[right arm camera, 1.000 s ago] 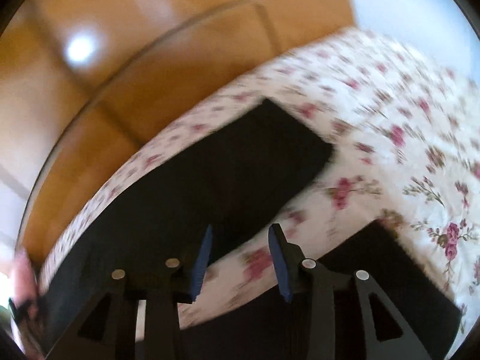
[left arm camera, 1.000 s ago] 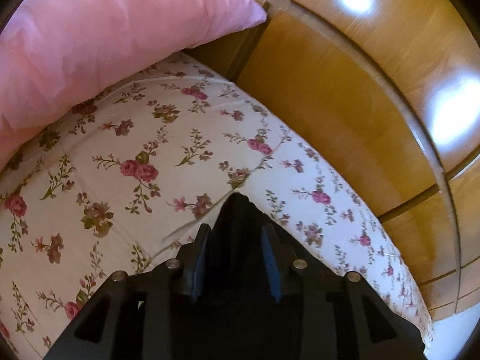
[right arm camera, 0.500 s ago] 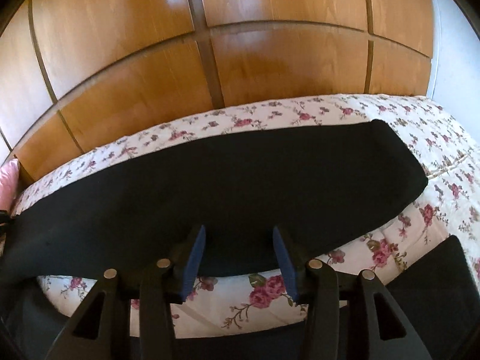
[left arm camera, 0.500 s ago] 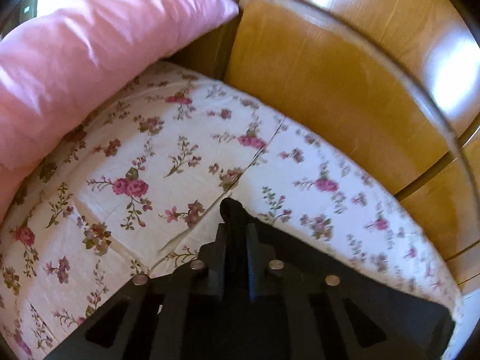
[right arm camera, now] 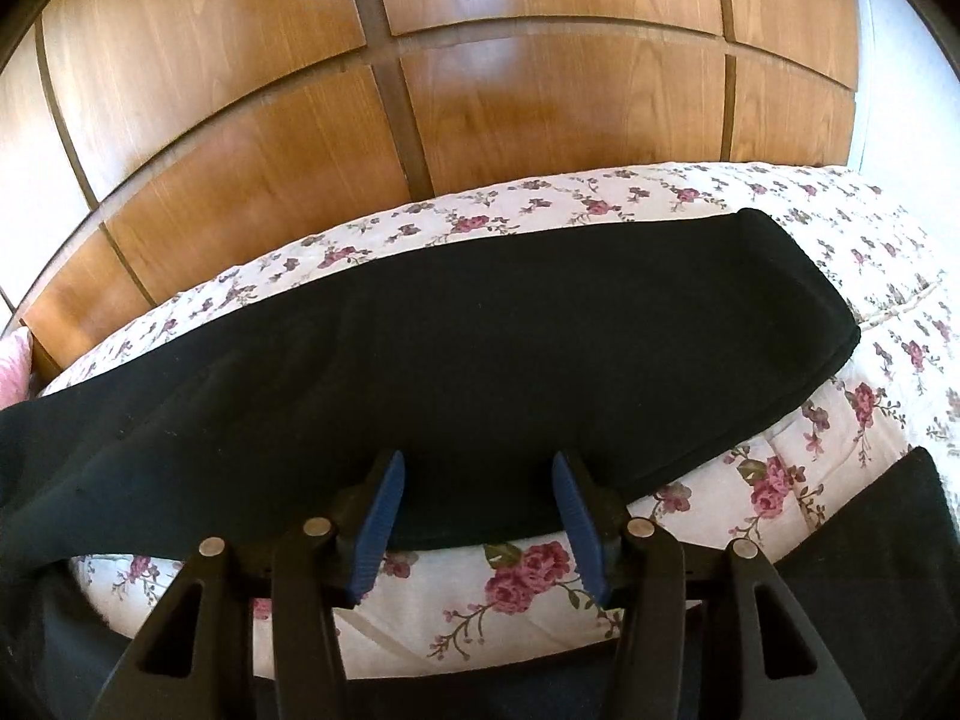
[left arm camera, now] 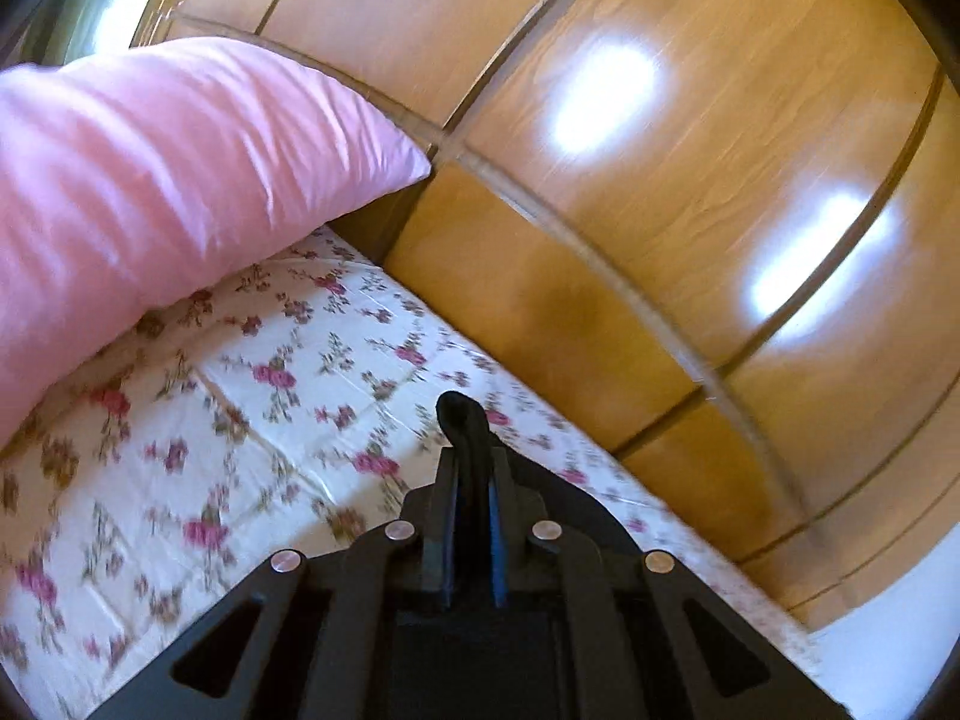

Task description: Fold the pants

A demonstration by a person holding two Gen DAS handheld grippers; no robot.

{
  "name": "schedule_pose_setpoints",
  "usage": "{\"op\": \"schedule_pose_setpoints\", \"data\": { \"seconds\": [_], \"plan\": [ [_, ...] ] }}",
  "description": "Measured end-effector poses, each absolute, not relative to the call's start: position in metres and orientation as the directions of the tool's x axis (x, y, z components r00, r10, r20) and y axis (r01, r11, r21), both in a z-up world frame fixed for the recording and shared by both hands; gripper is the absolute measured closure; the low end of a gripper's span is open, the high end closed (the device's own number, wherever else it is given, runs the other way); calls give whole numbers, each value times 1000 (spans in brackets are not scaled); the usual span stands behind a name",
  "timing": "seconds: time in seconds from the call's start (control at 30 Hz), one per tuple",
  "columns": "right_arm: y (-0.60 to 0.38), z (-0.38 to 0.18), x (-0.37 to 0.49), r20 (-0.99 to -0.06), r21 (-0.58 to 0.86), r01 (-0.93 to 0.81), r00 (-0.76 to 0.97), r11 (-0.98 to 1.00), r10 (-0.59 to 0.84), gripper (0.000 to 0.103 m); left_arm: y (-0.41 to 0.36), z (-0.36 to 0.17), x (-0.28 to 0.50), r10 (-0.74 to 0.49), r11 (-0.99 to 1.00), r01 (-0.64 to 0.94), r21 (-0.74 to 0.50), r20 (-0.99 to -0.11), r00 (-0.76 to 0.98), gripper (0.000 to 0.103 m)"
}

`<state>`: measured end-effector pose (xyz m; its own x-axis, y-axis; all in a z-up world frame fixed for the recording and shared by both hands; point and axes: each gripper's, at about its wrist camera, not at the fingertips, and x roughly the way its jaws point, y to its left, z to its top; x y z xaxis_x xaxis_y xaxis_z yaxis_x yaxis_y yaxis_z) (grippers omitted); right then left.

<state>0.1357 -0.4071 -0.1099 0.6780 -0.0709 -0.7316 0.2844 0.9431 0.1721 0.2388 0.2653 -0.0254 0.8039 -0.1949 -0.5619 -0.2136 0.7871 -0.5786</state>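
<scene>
On a bed spread with a white, rose-printed cotton sheet (right arm camera: 540, 606), a pair of black fabric pants (right arm camera: 480, 348) lies with one leg stretched flat along the far edge, beside a wall of glossy wooden panels (right arm camera: 540, 108); a second dark stretch of the same cloth reaches the lower right corner of the right wrist view. The left gripper (left arm camera: 474, 480) is clamped tight on a pinched fold of the black cloth, a small tuft of which pokes out past its blue pads (left arm camera: 495, 516), with a plump pink pillow (left arm camera: 150, 192) resting at the head of the bed beyond. The right gripper (right arm camera: 477, 510) hangs over the near edge of the flat leg with its jaws spread wide and nothing between them.

The step in hand appears to be taking a second hold before carrying the fabric over. Doing it well likely means lowering the right gripper onto the near hem of the leg, biting through every layer, then lifting both ends level so the cloth stays taut. A shallow bite risks catching only the top layer, or dragging the floral sheet up with it.
</scene>
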Motion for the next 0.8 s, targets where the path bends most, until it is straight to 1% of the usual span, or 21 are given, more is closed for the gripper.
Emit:
{"op": "schedule_pose_setpoints", "data": {
  "seconds": [0.07, 0.17, 0.3, 0.4, 0.6, 0.7, 0.8],
  "plan": [
    [-405, -102, 133, -721, 167, 291, 688, 942, -85, 50, 269, -21, 221, -222, 761, -202, -616, -541, 811, 96],
    [-397, -90, 128, -698, 206, 271, 714, 940, -52, 50, 274, -18, 194, -266, 720, -170, -673, -494, 828, 96],
    [-377, -76, 129, -685, 297, 222, 727, 929, 45, 49, 279, -17, 162, -303, 678, -141, -721, -450, 840, 96],
    [-356, -66, 134, -671, 367, 168, 729, 915, 135, 46, 280, -19, 136, -329, 636, -126, -762, -415, 848, 96],
    [-323, -53, 156, -635, 531, 112, 709, 840, 307, 42, 273, -21, 93, -345, 624, -101, -775, -389, 854, 96],
    [-314, -54, 172, -631, 617, 136, 674, 775, 383, 41, 272, -26, 77, -357, 609, -99, -787, -383, 852, 96],
    [-309, -59, 190, -634, 677, 194, 643, 710, 430, 41, 273, -34, 66, -370, 584, -104, -805, -378, 849, 96]
  ]
}}
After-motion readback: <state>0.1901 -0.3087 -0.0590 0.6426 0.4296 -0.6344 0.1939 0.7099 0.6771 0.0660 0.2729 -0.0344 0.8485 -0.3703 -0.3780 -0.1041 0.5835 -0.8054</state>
